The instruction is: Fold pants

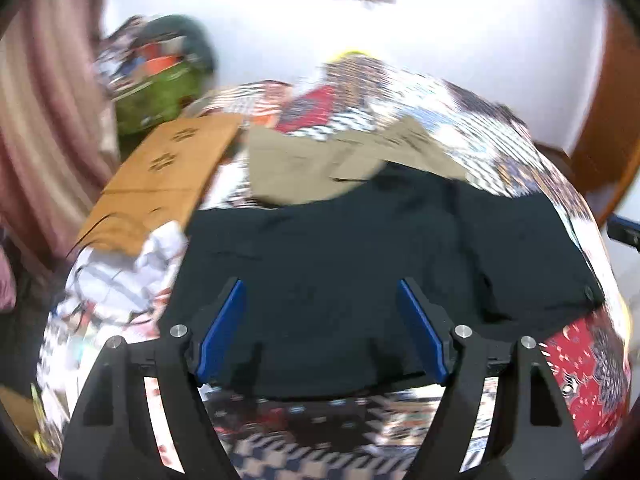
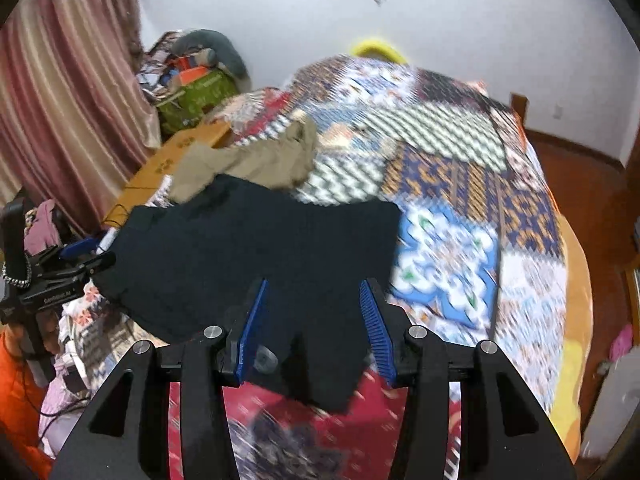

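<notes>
Black pants [image 1: 360, 248] lie folded flat on a patchwork bedspread [image 1: 460, 112]; they also show in the right wrist view [image 2: 248, 248]. My left gripper [image 1: 320, 292] is open, its blue pads above the pants' near edge, holding nothing. My right gripper [image 2: 314, 292] is open over the pants' near right corner, empty. The left gripper's body [image 2: 52, 276] shows at the left of the right wrist view. Both views are blurred.
Khaki pants [image 1: 320, 160] lie crumpled behind the black pants, also in the right wrist view [image 2: 256, 160]. A flat cardboard box [image 1: 160, 184] lies at the bed's left. A green bag [image 1: 160, 96], a curtain [image 2: 60, 100], a white cloth [image 1: 132, 264] are left.
</notes>
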Action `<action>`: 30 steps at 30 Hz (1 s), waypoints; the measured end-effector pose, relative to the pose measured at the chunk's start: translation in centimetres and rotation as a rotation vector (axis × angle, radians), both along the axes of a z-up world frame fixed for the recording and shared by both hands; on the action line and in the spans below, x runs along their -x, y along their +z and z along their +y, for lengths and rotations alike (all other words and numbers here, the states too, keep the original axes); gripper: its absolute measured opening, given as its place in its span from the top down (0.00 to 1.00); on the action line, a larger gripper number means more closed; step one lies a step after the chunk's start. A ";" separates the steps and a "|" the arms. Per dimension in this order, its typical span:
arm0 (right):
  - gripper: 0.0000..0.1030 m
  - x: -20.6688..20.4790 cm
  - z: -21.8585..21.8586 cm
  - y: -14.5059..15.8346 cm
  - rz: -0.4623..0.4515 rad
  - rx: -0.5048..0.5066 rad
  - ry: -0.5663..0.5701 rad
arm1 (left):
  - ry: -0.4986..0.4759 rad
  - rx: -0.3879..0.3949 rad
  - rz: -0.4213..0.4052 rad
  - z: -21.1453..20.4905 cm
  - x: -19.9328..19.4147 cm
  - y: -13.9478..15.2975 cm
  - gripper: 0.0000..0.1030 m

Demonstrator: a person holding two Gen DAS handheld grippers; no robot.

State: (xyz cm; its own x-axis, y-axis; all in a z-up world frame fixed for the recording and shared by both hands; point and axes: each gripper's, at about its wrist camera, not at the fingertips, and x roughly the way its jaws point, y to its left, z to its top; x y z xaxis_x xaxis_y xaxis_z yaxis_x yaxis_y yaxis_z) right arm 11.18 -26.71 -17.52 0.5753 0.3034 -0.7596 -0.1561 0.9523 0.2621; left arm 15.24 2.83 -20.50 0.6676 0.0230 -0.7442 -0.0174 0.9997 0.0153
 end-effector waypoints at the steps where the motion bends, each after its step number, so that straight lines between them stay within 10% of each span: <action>1: 0.58 -0.4 0.7 0.3 -0.011 -0.001 0.015 | 0.030 0.010 -0.003 1.1 0.2 0.0 0.25; 13: 0.50 -2.5 8.4 -1.5 0.014 0.028 0.171 | 0.162 0.168 0.105 8.9 3.3 -4.6 0.25; 30: 0.47 -2.8 10.6 -6.1 0.146 0.104 0.212 | 0.193 0.622 0.194 11.8 0.9 -9.5 0.25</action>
